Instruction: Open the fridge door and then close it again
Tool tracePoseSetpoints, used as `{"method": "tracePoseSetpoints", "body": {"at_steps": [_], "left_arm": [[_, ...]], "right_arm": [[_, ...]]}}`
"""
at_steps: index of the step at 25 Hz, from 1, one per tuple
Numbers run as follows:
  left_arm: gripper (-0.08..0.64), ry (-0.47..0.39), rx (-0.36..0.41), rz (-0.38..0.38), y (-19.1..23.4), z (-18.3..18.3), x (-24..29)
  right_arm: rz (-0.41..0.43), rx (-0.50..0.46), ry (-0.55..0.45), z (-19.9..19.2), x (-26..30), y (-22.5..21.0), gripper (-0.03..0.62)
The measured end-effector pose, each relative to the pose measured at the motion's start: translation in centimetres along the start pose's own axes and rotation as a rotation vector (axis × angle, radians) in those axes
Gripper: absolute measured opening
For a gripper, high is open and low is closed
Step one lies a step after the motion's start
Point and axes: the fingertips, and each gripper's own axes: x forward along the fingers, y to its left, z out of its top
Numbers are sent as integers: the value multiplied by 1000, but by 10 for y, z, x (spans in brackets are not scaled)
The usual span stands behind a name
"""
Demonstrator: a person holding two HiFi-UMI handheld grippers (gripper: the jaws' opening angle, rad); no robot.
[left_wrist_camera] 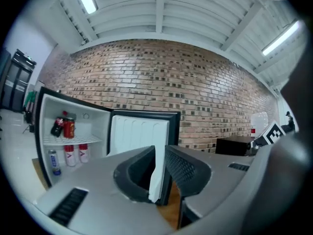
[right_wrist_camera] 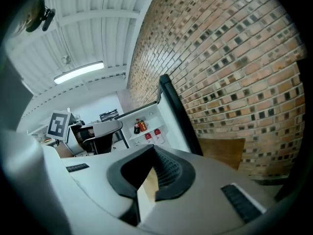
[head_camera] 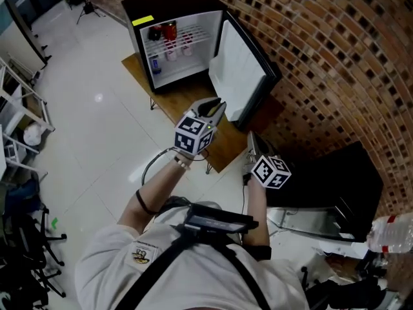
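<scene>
fridge sits on a low wooden bench against the brick wall; black shell, yellow sticker on the top front edge

fridge door stands wide open, swung out to the right toward the wall, white inner liner facing the room

inside: red can with a dark bottle beside it on the wire shelf, red-capped white bottles below, blue can at bottom left

my left hand-held gripper is out over the bench, pointing roughly level, tips just beside the door's free edge. Jaws slightly apart, narrow gap. In the left gripper view the door's white liner and black rim show through that gap. Nothing looks clamped, and I can't tell if either pad touches the door

my right hand-held gripper sits lower and to the right, near the bench corner and clear of the door. Jaws together, nothing between them. The right gripper view shows the door nearly edge-on, fridge interior to its left, brick wall to its right

white tile floor on the left, plastic water bottle at far lower right
</scene>
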Motion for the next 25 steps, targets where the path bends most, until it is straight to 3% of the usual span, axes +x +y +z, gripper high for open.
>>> {"method": "tracePoseSetpoints", "body": {"at_steps": [12,19,25], "left_arm": [[2,112,-142,203,100,-78,-133],[2,153,-167,246,127,-106,-163],[2,162,-155,249,134,-109,-173]], "right_arm": [[145,2,141,-80,57,109,20],[174,-38,163,-90,71,142,20],[168,-69,170,-91,74,154,20]]}}
